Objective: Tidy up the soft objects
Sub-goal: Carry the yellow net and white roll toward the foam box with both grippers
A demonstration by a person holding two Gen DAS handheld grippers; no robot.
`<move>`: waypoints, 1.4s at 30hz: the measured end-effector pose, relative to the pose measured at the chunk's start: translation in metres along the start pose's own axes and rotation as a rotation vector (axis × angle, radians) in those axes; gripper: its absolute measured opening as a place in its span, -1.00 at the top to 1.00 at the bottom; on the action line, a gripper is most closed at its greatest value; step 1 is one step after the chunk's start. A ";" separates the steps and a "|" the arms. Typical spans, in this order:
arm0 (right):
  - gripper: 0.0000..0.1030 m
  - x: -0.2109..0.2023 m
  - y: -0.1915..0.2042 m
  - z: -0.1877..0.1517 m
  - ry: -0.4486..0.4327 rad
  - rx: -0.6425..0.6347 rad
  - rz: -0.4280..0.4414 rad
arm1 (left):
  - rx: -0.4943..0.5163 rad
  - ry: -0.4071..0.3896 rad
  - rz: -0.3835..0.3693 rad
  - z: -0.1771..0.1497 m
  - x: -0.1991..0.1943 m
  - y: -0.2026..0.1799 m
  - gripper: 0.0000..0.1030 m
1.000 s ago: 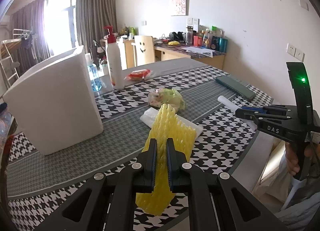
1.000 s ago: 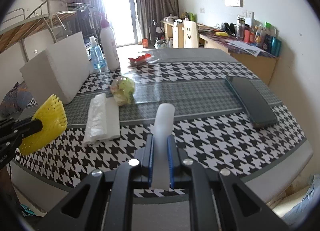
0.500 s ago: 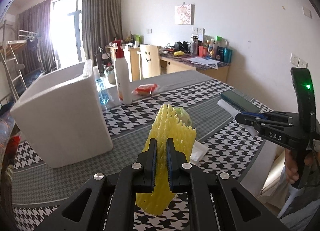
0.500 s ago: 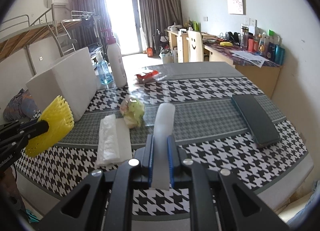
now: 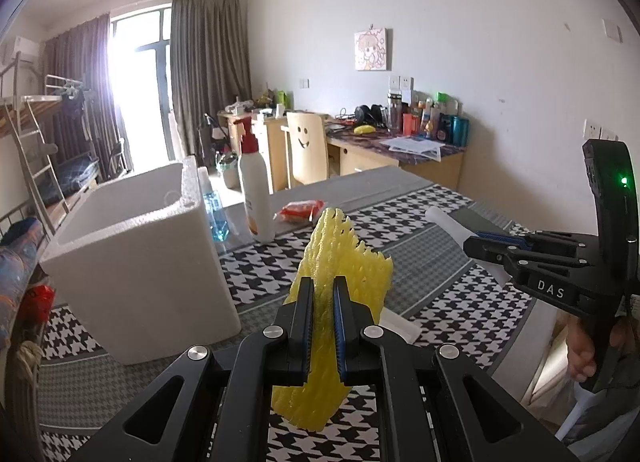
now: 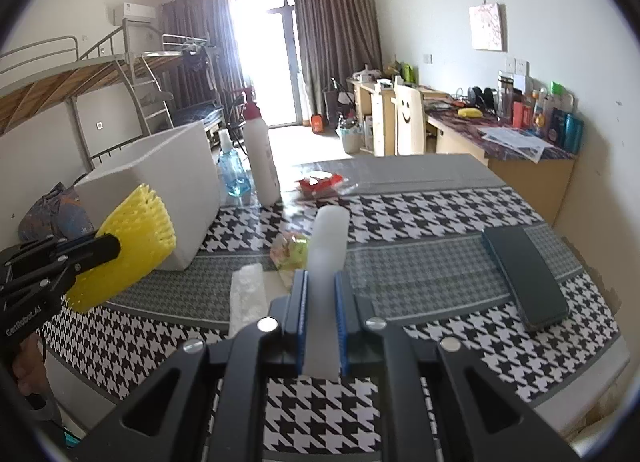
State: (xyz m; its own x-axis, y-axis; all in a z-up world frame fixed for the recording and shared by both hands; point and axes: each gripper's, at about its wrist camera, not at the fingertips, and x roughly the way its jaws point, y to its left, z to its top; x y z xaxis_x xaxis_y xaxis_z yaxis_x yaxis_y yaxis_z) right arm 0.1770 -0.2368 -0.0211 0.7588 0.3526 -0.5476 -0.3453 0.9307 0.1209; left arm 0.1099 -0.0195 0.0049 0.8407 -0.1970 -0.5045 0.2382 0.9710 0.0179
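Observation:
My left gripper [image 5: 323,294] is shut on a yellow foam net sleeve [image 5: 344,262] and holds it in the air above the table, right of the open white foam box [image 5: 136,258]; the sleeve also shows in the right wrist view [image 6: 132,242]. My right gripper [image 6: 321,286] is shut on a white foam strip [image 6: 326,238], held above the table; the strip shows in the left wrist view [image 5: 444,221]. A white plastic packet [image 6: 248,290] and a crumpled greenish bag [image 6: 290,252] lie on the houndstooth tablecloth below.
A tall white pump bottle [image 5: 256,189], a blue liquid bottle [image 5: 214,209] and a red snack packet [image 5: 302,209] stand behind the box. A dark flat case [image 6: 524,278] lies at the table's right. A desk and chair [image 6: 410,121] stand beyond.
Both grippers have risen with their loads. The left gripper has lifted the yellow sleeve well off the table, so the box's open top now shows.

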 end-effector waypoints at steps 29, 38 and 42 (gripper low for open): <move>0.69 0.004 0.012 0.031 -0.097 -0.020 0.046 | -0.017 -0.081 0.041 0.032 -0.008 0.011 0.81; 0.69 0.005 0.013 0.043 -0.117 -0.016 0.054 | -0.025 -0.114 0.062 0.043 -0.011 0.016 0.81; 0.69 0.006 0.015 0.050 -0.126 -0.015 0.057 | -0.019 -0.127 0.086 0.047 -0.010 0.017 0.81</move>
State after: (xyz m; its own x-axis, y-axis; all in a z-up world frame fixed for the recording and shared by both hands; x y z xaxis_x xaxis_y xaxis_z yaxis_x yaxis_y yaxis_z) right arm 0.2042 -0.2160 0.0189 0.8007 0.4150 -0.4321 -0.3970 0.9077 0.1361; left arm 0.1286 -0.0072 0.0509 0.9125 -0.1274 -0.3887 0.1545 0.9872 0.0390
